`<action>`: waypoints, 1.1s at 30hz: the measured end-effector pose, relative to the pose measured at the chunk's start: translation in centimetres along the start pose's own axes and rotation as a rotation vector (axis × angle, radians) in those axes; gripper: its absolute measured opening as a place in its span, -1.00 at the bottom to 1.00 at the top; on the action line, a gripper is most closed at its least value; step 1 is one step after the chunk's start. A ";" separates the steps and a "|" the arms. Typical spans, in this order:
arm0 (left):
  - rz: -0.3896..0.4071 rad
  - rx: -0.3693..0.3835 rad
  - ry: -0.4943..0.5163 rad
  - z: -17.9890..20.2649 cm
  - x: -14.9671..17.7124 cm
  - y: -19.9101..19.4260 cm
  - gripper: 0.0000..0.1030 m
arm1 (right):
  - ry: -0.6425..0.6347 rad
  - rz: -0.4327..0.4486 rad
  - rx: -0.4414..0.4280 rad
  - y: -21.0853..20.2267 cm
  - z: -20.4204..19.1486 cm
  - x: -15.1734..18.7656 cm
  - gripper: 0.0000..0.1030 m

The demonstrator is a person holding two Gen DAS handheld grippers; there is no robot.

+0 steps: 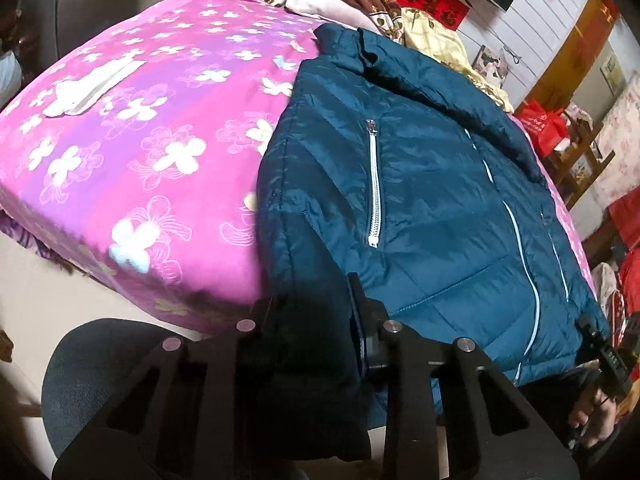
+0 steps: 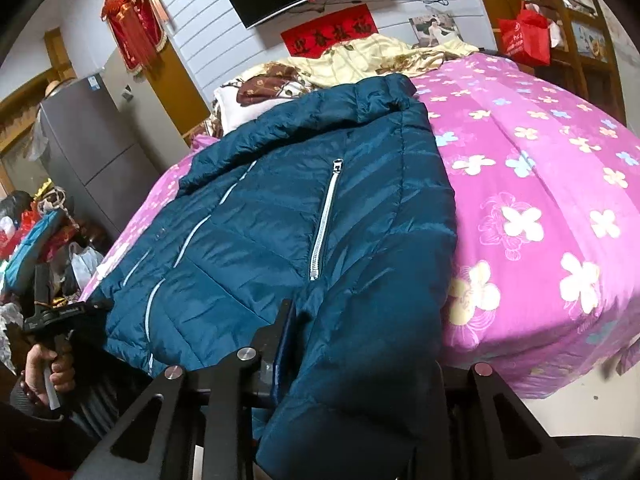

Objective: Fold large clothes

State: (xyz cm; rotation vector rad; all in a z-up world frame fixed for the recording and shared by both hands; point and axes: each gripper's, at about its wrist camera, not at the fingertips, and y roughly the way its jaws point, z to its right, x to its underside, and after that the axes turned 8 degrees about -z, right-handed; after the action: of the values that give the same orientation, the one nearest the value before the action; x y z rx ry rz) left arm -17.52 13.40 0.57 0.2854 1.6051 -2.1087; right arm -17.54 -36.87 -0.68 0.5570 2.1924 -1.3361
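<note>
A blue padded jacket (image 1: 420,200) is lying front-up on the pink flowered bedspread (image 1: 140,152), its hem hanging over the near edge of the bed toward both claws. The left claw (image 1: 316,312) is pinching the jacket's lower corner, dark cloth bunching between its narrowed fingers. The right claw (image 2: 360,332) is gripping the opposite lower corner, the cloth draping over and hiding its right finger; the left finger (image 2: 280,320) is pressing against the fabric. In the right wrist view, a hand (image 2: 44,372) is holding the left claw's handle at the jacket's far corner.

The bedspread is lying bare on either side of the jacket, giving open room there. Beyond the collar, rumpled brown and yellow bedding (image 2: 320,68) is crowding the head of the bed. A white flat thing (image 1: 92,88) is resting on the bedspread well apart from the jacket. A red bag (image 2: 524,36) and a grey fridge (image 2: 92,148) are standing off the bed.
</note>
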 end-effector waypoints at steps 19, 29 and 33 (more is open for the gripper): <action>-0.011 0.001 0.023 0.4 0.1 0.3 -0.52 | 0.001 -0.030 0.026 0.6 0.0 0.1 -0.39; 0.024 -0.006 0.041 0.8 0.2 -0.3 -0.73 | -0.024 0.007 0.038 -0.1 -0.3 -0.1 -0.51; 0.074 0.012 0.037 0.9 0.3 -1.5 -0.77 | -0.017 0.053 0.036 -1.0 -0.2 -0.3 -0.69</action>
State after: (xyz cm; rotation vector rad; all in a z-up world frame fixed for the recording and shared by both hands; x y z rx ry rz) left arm -18.35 12.82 1.97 0.3838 1.5785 -2.0698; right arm -17.91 -37.18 0.31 0.6109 2.1291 -1.3500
